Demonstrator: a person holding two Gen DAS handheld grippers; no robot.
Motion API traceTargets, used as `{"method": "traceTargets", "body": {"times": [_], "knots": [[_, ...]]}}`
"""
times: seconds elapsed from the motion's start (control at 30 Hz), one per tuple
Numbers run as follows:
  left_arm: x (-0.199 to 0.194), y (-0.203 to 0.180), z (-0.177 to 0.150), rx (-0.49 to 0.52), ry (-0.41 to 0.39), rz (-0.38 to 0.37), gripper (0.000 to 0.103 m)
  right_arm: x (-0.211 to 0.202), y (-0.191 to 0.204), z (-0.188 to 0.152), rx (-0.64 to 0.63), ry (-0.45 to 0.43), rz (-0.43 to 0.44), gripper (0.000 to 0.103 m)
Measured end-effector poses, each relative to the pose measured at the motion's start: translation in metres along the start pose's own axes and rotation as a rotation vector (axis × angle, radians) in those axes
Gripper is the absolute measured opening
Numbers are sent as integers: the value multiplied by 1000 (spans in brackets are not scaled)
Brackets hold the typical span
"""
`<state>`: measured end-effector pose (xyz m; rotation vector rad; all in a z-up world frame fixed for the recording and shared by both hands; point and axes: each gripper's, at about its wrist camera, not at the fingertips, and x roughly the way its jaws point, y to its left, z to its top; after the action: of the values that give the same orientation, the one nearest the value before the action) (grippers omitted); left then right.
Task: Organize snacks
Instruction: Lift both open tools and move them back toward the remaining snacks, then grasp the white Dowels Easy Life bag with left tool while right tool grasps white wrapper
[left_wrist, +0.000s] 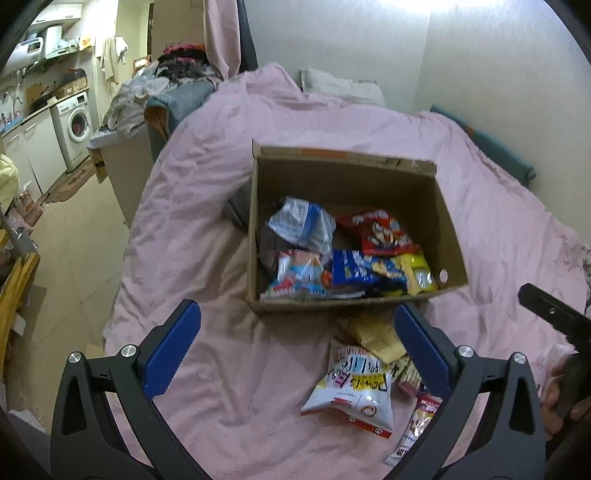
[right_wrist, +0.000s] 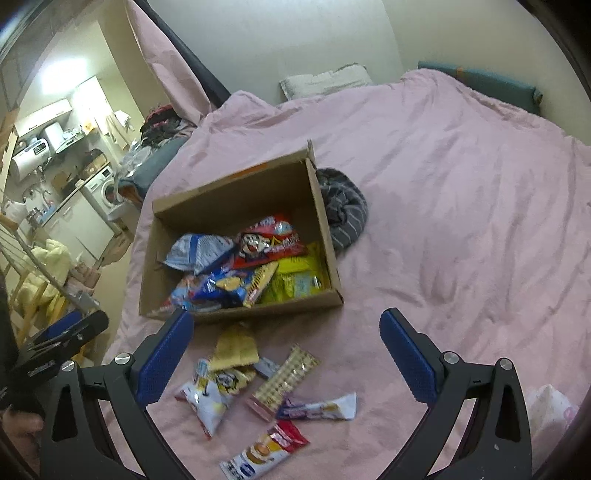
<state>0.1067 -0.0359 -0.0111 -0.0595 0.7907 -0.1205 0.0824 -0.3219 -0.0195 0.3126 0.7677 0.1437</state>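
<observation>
Both grippers are spread wide and hold nothing. The left gripper (left_wrist: 297, 350) hovers over the bedcover (left_wrist: 207, 206); its right finger (left_wrist: 421, 347) overlaps the loose pile in view. The white bag (left_wrist: 351, 391) lies just ahead and toward that finger, its long axis running away from the fingers toward the box (left_wrist: 255, 229).

The right gripper (right_wrist: 286, 354) hovers over the same pile. Between its fingers lie the white bag (right_wrist: 210, 398), a yellow packet (right_wrist: 236, 347), a gold bar (right_wrist: 286, 380), a white stick (right_wrist: 321, 408) and a red-white sachet (right_wrist: 266, 448). The gold bar's long axis runs diagonally, away and to the right; the white stick lies crosswise.

The box stands beyond the fingertips of both grippers, open-topped and already part filled with snacks (right_wrist: 251, 262). In the right view it lies ahead and to the left.

Judgement: the right gripper is better centred over the pile and is the likelier one to pick next. Both grippers tilt forward and down toward the bed.
</observation>
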Motion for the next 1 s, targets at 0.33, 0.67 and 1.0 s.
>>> {"method": "traceTargets", "body": {"times": [0.33, 0.67, 1.0], "knots": [[37, -5, -13, -21, 149, 0, 103, 20, -56, -11, 234, 136, -34, 103], [106, -26, -51, -8, 481, -140, 103, 39, -51, -14, 238, 215, -12, 103], [129, -52, -71, 55, 530, -156, 103, 43, -56, -19, 244, 250, -36, 103]]}}
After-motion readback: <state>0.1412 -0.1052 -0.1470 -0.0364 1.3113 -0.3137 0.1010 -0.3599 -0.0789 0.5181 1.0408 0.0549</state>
